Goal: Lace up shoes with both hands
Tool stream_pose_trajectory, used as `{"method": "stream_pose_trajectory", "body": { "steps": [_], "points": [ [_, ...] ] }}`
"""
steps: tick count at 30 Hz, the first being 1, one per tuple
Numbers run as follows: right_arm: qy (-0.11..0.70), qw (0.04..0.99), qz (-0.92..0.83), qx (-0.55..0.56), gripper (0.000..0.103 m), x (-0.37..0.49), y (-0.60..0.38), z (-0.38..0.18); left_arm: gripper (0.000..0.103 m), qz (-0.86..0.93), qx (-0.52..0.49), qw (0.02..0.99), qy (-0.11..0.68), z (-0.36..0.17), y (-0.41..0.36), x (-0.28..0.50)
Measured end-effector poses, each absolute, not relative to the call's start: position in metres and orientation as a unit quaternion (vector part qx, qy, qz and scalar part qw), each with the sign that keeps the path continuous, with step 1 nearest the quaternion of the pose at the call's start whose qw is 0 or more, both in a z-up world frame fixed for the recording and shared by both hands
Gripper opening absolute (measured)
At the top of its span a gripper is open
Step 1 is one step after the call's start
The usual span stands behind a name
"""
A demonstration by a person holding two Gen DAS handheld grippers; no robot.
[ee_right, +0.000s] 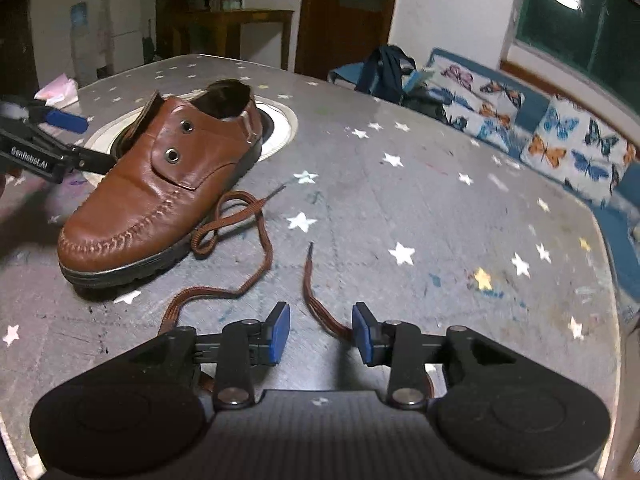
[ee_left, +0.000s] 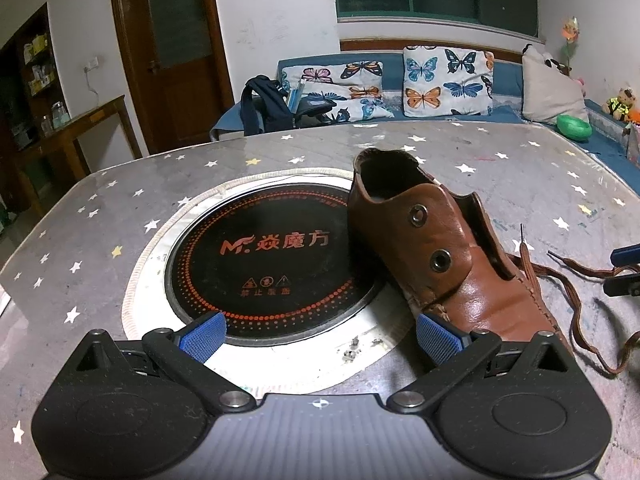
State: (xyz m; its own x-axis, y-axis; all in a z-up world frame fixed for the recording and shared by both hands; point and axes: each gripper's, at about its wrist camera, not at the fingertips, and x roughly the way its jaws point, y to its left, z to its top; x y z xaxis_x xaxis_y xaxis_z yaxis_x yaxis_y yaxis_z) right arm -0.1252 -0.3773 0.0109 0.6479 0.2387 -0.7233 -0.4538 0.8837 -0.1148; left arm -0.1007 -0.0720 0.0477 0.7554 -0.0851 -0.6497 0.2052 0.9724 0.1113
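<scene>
A grey star-patterned table (ee_left: 120, 216) in a dim living room.
A round black induction hob with red lettering (ee_left: 272, 256) is set into the tabletop inside a white ring. Behind the table, a blue sofa (ee_left: 508, 76) holds butterfly-print cushions (ee_left: 448, 80), a dark backpack (ee_left: 264, 106) and a green bowl (ee_left: 574, 127). A brown wooden door (ee_left: 176, 52) stands to the left, beside a wooden side table (ee_left: 76, 128).

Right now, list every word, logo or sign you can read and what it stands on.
"M 焱魔方": red brand on the black cooktop set in the table.
Three small warning signs with a row of red characters beneath, same cooktop: too small to read.
"GenRobot.AI": white lettering on the left gripper.
Items on the wall shelf: too blurred.
</scene>
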Motion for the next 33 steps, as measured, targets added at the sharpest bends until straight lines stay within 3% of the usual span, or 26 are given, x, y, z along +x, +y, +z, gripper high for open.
{"method": "stream_pose_trajectory", "body": {
  "steps": [3,7,33],
  "points": [
    [0.363,0.900,0.188,-0.153,0.032,-0.125,-0.373,0.011,0.103,-0.078,0.090,0.933,0.340,0.048,-0.072,-0.102],
    [0.374,0.897,0.208,-0.108,0.021,-0.124,-0.376,0.014,0.103,-0.077,0.088,0.933,0.342,0.048,-0.071,-0.101],
    [0.361,0.919,0.149,0.050,0.021,-0.096,-0.439,0.005,0.103,-0.078,0.089,0.929,0.352,0.043,-0.073,-0.098]
  ]
}}
